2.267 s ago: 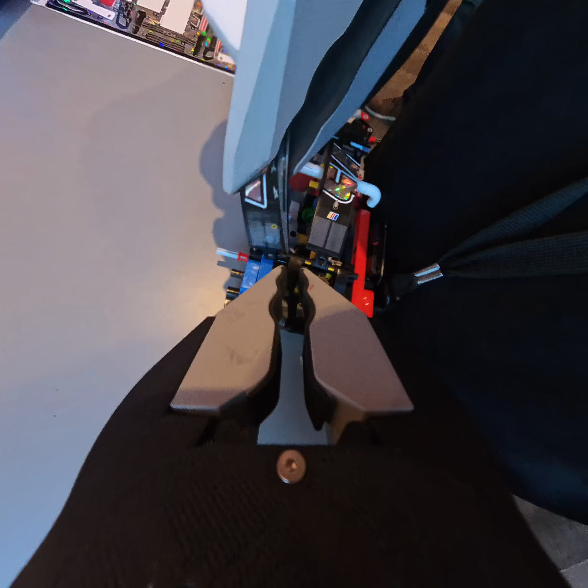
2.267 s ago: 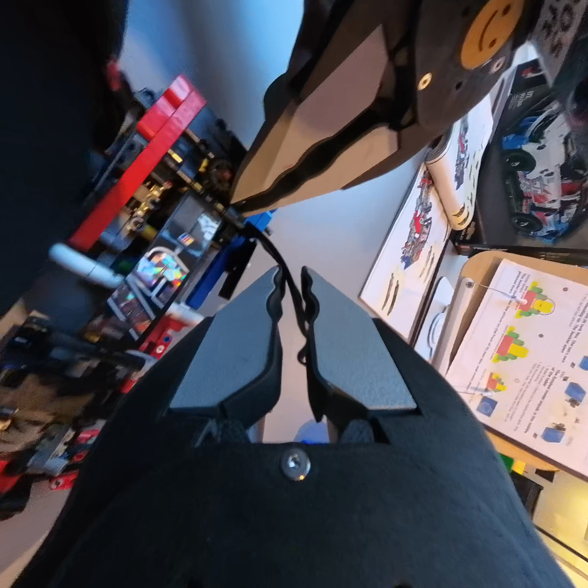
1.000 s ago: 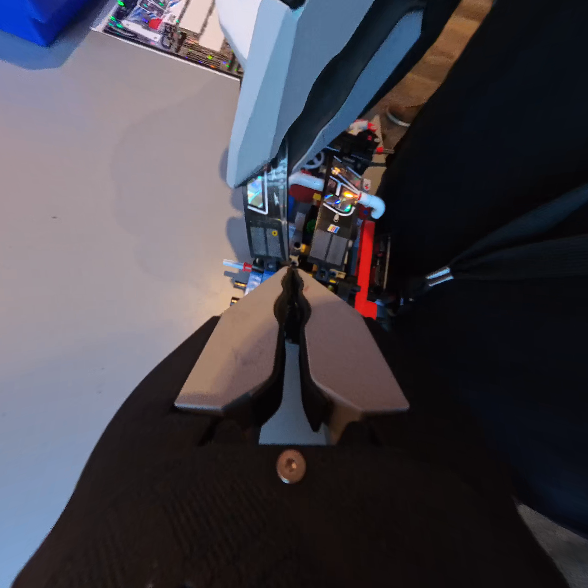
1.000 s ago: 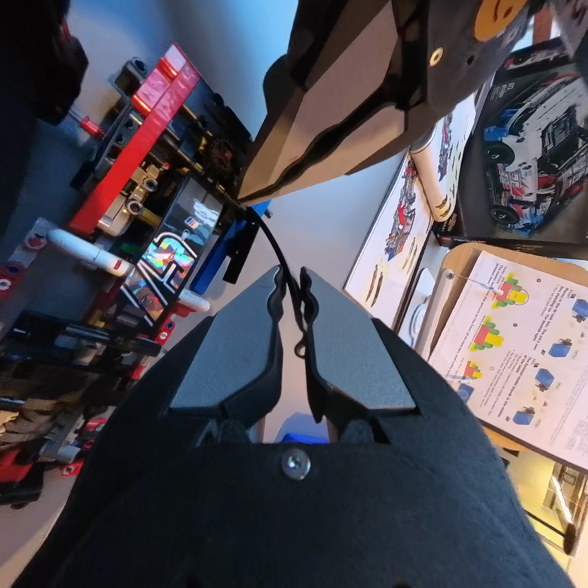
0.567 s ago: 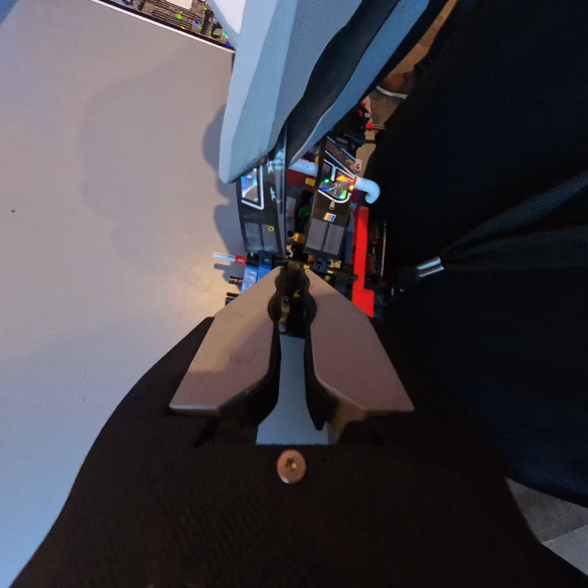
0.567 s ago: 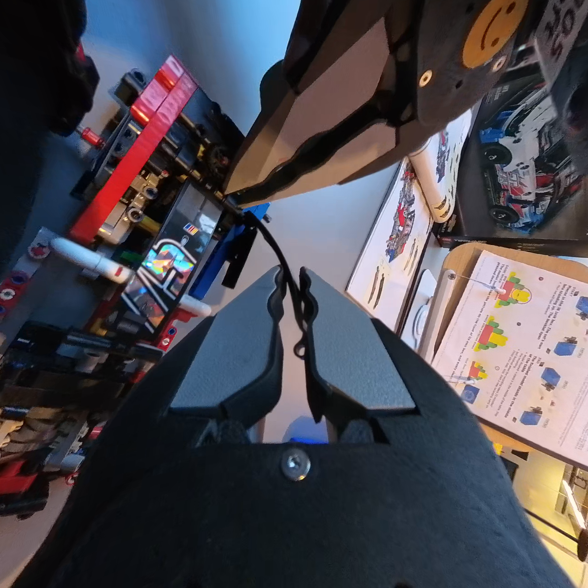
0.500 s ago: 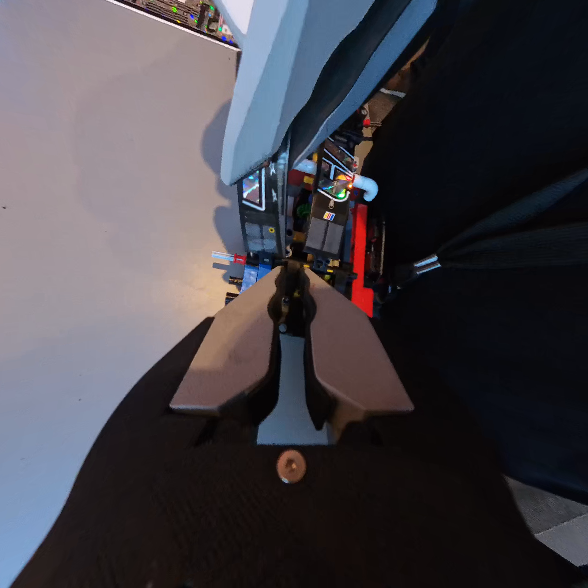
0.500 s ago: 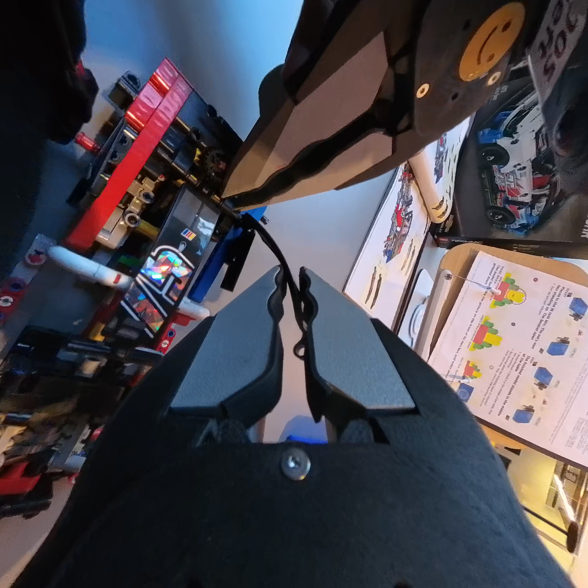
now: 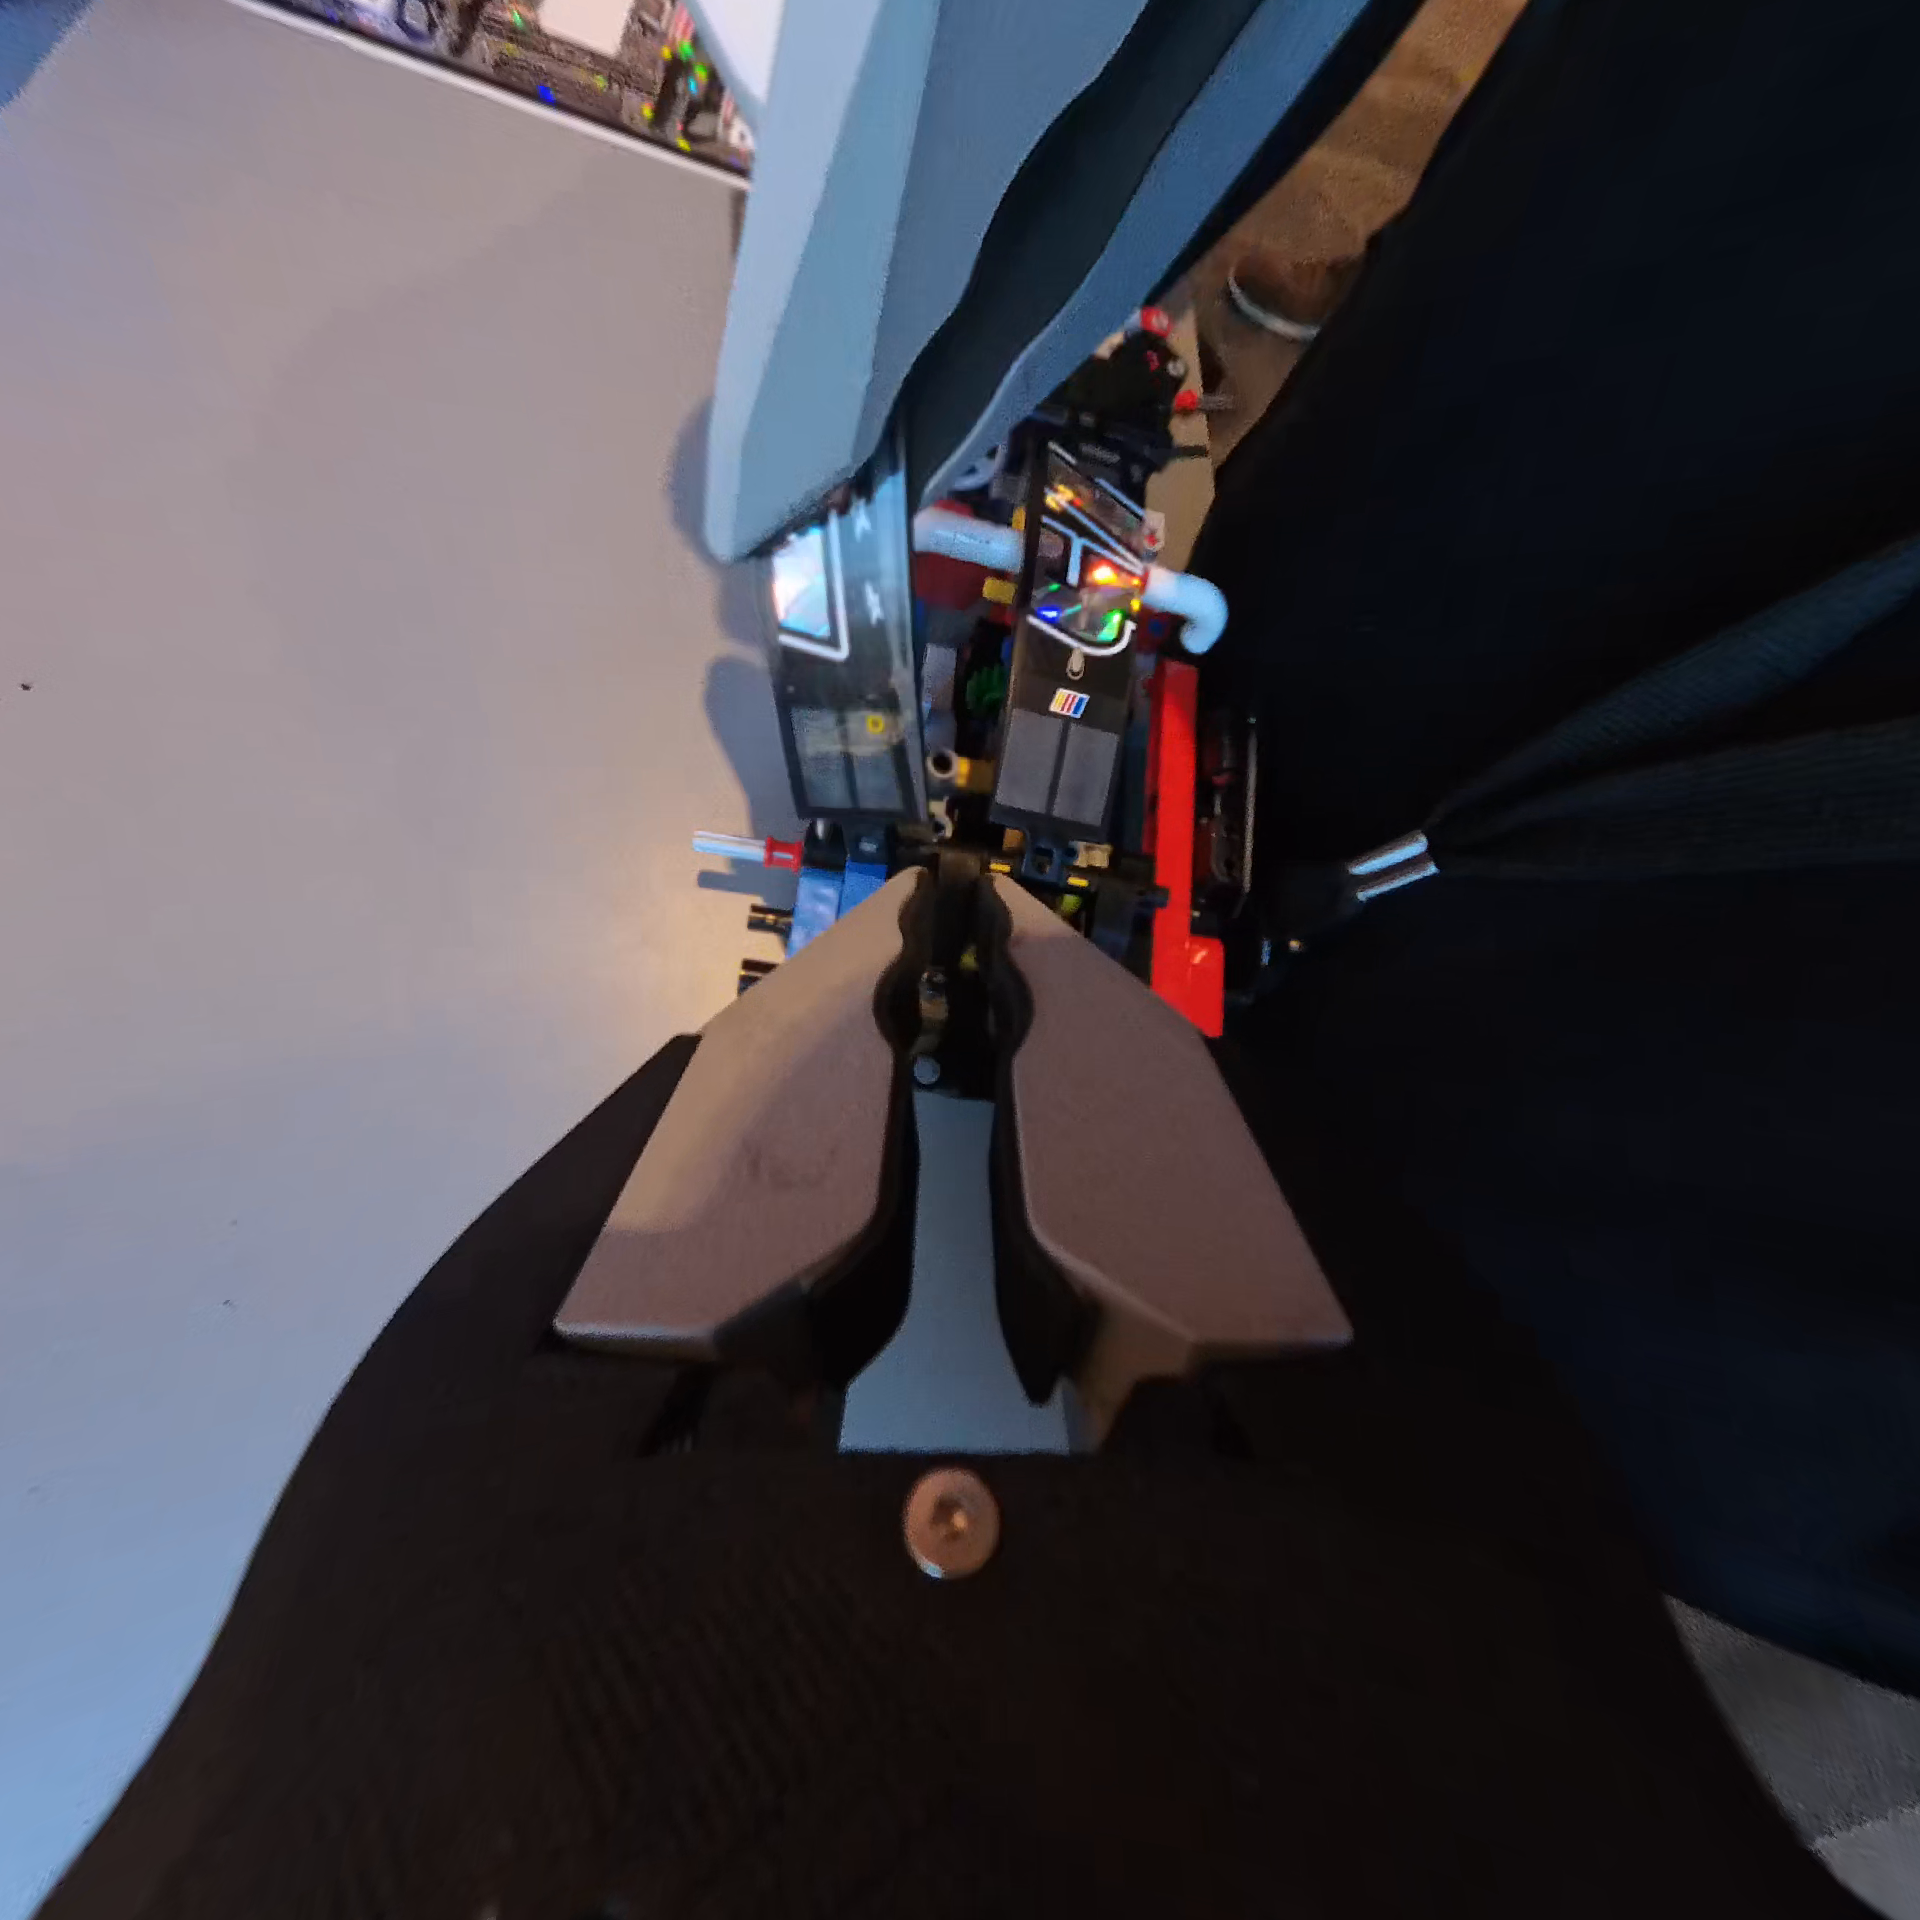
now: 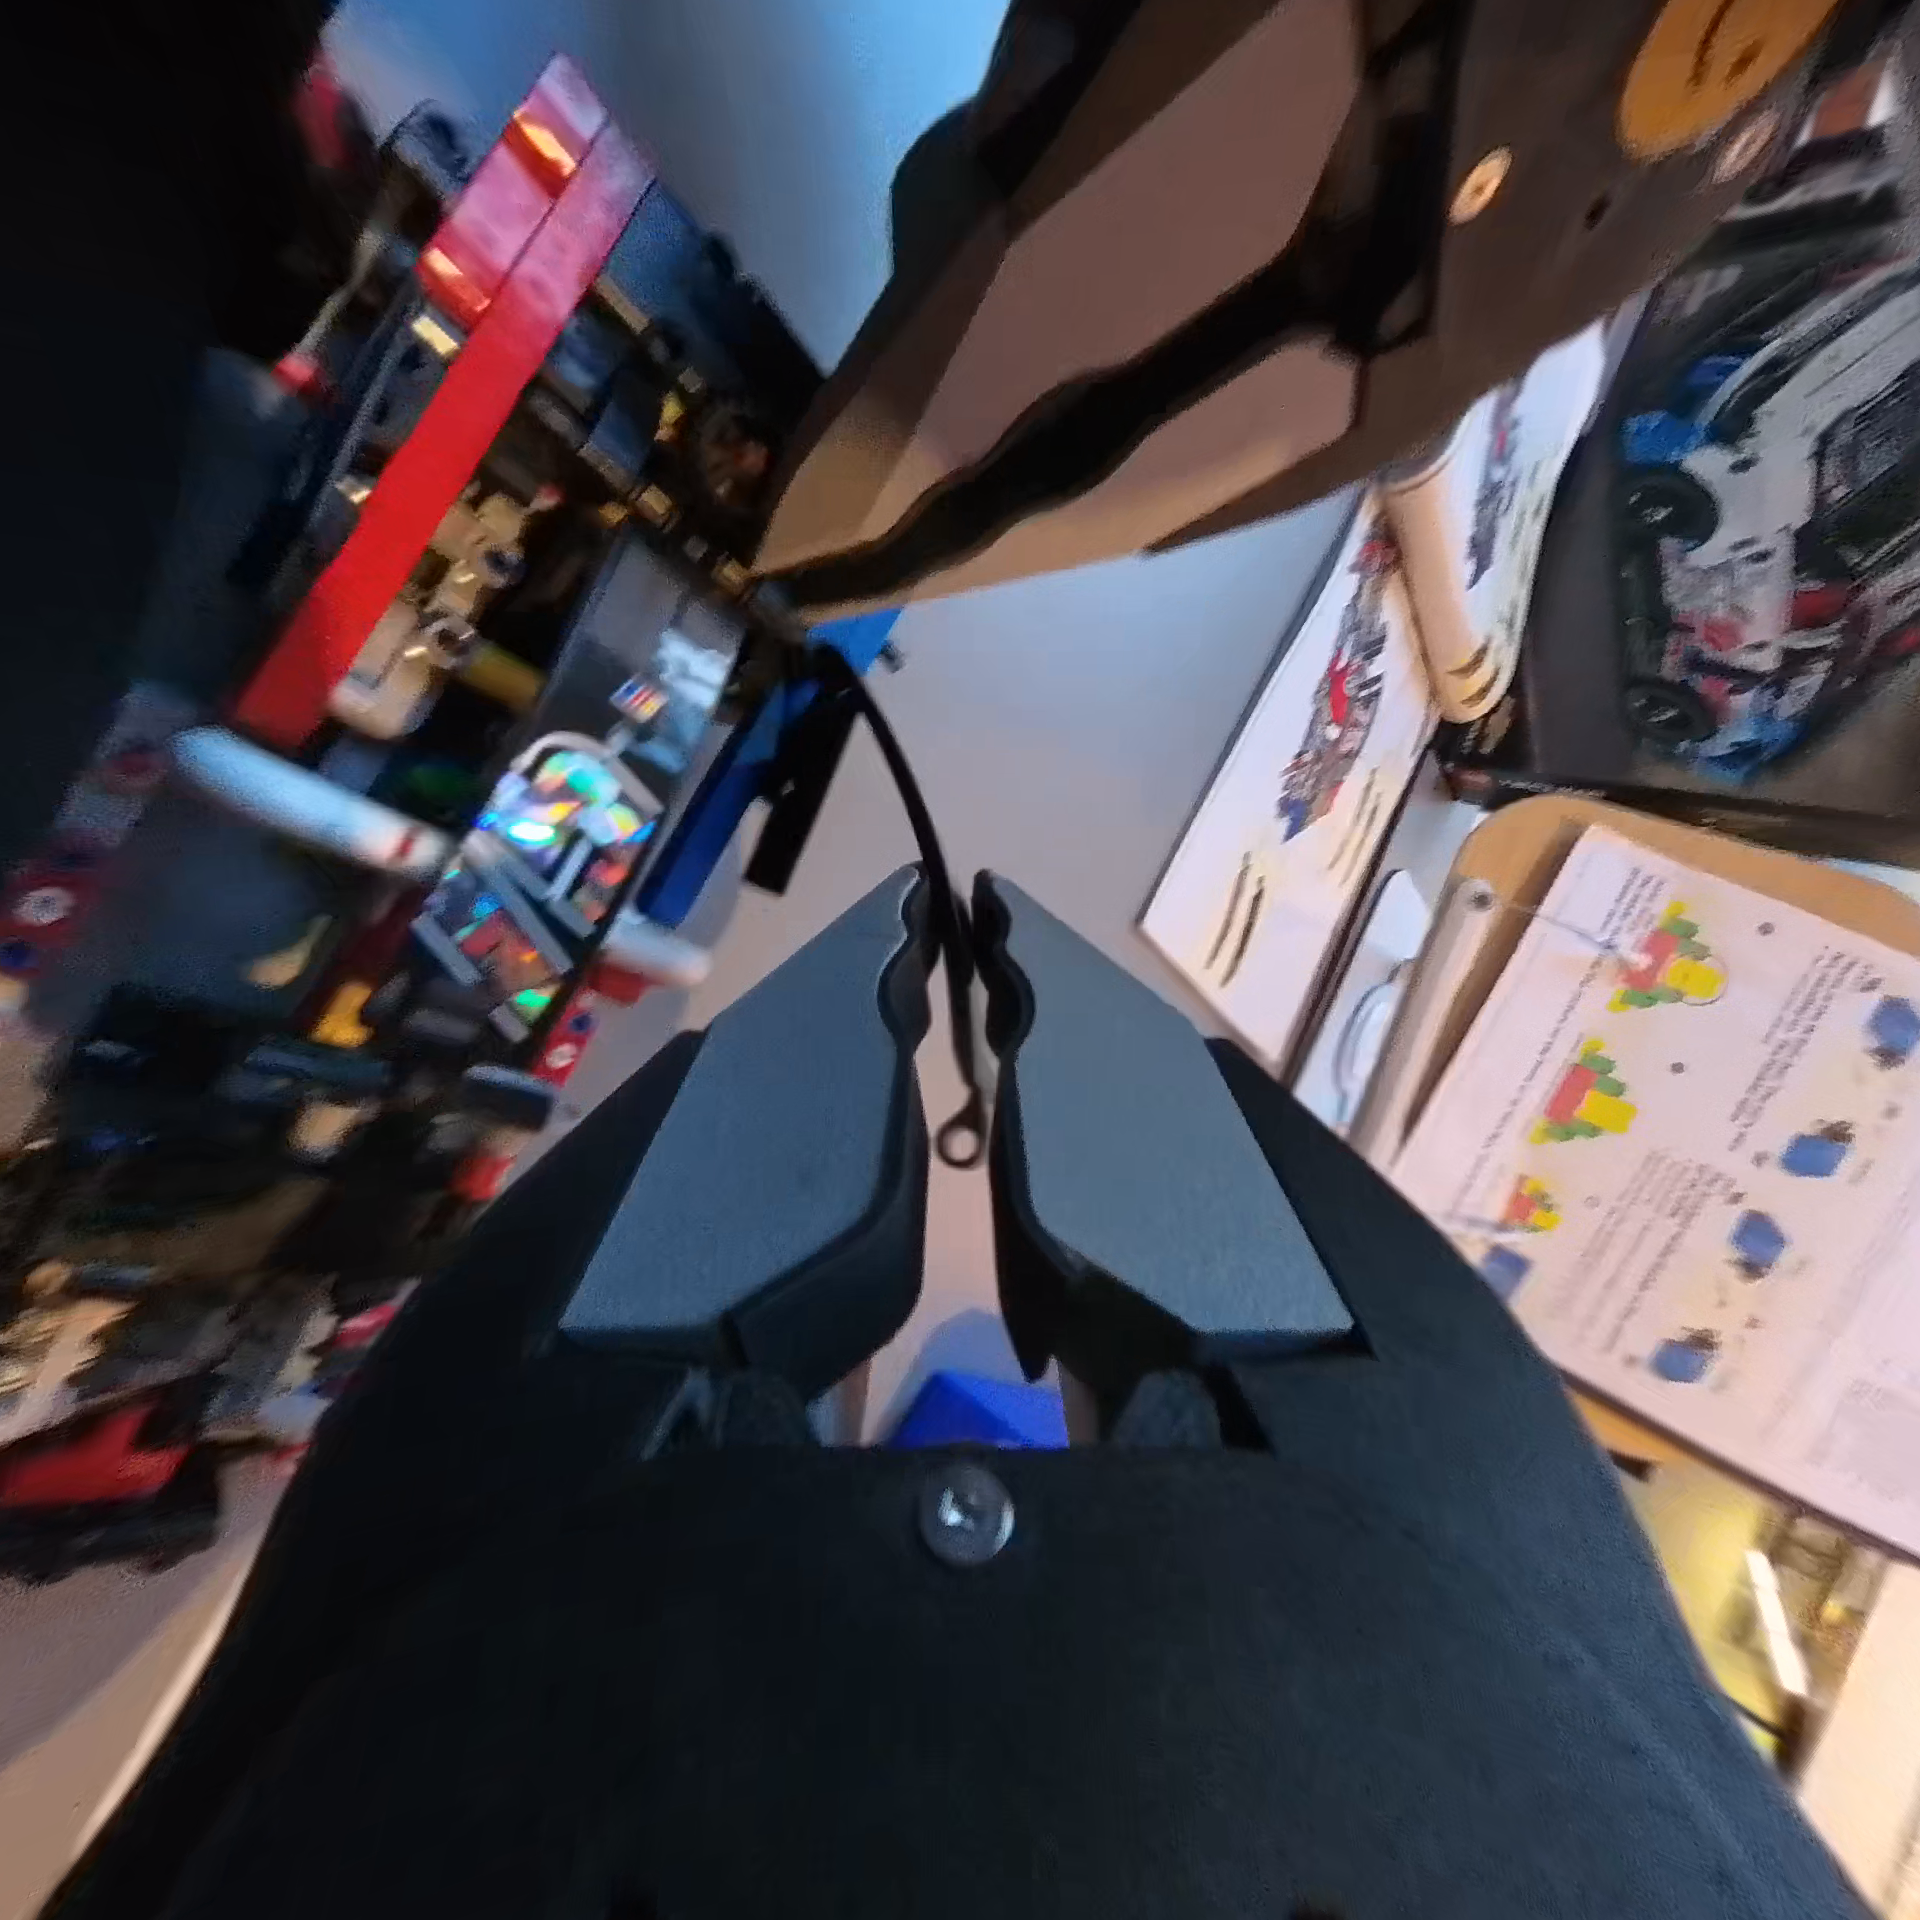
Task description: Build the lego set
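The lego model (image 9: 1060, 727) is a partly built car with black stickered panels, a red beam (image 9: 1174, 831) and white tubes. It is held off the grey table (image 9: 312, 623) against a person's dark clothing. My left gripper (image 9: 951, 894) is shut on a black part at the model's near end. My right gripper (image 10: 948, 894) is shut on a thin black flexible rod (image 10: 904, 769). The rod curves up to the model (image 10: 623, 665), right by the left gripper's tip (image 10: 774, 587). The rod's ring end (image 10: 958, 1143) hangs free between my fingers. The right gripper's fingers (image 9: 810, 312) reach in from above.
An open instruction booklet (image 10: 1330, 748) and a box with a car picture (image 10: 1766, 582) lie on the table. A printed sheet with coloured brick pictures (image 10: 1714, 1143) sits on a wooden board. A blue object (image 10: 977, 1403) shows below my right fingers. A strap (image 9: 1662, 790) crosses the clothing. Tip to tip, the grippers are about 6 centimetres apart.
Both grippers stay shut on the same parts. The model and both views have shifted slightly, and the right wrist view is now motion-blurred.
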Motion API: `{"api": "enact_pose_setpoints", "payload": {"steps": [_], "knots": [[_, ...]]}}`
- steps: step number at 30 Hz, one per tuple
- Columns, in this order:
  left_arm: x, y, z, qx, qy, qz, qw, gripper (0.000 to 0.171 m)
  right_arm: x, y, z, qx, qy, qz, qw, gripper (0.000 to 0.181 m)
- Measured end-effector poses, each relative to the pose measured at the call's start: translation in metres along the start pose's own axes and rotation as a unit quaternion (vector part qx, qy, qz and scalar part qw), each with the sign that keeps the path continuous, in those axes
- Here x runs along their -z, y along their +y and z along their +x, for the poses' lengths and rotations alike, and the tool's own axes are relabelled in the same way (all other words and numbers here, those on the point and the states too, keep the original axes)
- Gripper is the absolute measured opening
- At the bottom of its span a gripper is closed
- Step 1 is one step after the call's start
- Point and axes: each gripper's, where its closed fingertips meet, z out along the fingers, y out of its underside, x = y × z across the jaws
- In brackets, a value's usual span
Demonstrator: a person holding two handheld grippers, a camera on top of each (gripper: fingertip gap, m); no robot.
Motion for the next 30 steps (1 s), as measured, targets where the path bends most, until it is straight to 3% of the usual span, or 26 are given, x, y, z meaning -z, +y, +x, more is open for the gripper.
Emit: {"api": "enact_pose_setpoints", "payload": {"steps": [3,8,14,19,24,27,30], "knots": [[-0.005,-0.004,0.002,-0.001,0.002,0.01,1.0,0.005,0.004,0.007,-0.007,-0.034,0.006,0.004,0.999,0.003],[-0.004,-0.002,0.001,-0.003,0.003,-0.003,1.0,0.005,-0.001,-0.013,0.015,0.006,0.035,-0.005,0.999,0.007],[-0.005,-0.004,0.001,0.004,-0.003,0.014,1.0,0.004,0.003,0.013,-0.009,-0.035,0.013,-0.01,0.999,0.003],[0.0,-0.006,-0.005,0.018,-0.005,0.019,1.0,0.006,0.005,0.01,-0.001,-0.052,0.046,-0.001,0.998,0.006],[0.018,-0.024,-0.022,0.045,-0.017,0.069,0.996,0.018,0.006,0.012,-0.005,-0.082,0.045,0.013,0.996,0.011],[0.003,-0.019,-0.032,0.032,-0.011,0.036,0.999,0.02,0.005,0.009,-0.005,-0.119,0.024,0.038,0.992,0.018],[-0.009,-0.017,-0.023,0.028,0.042,0.011,0.999,0.023,0.002,0.011,-0.01,-0.175,-0.022,0.046,0.983,0.03]]}}
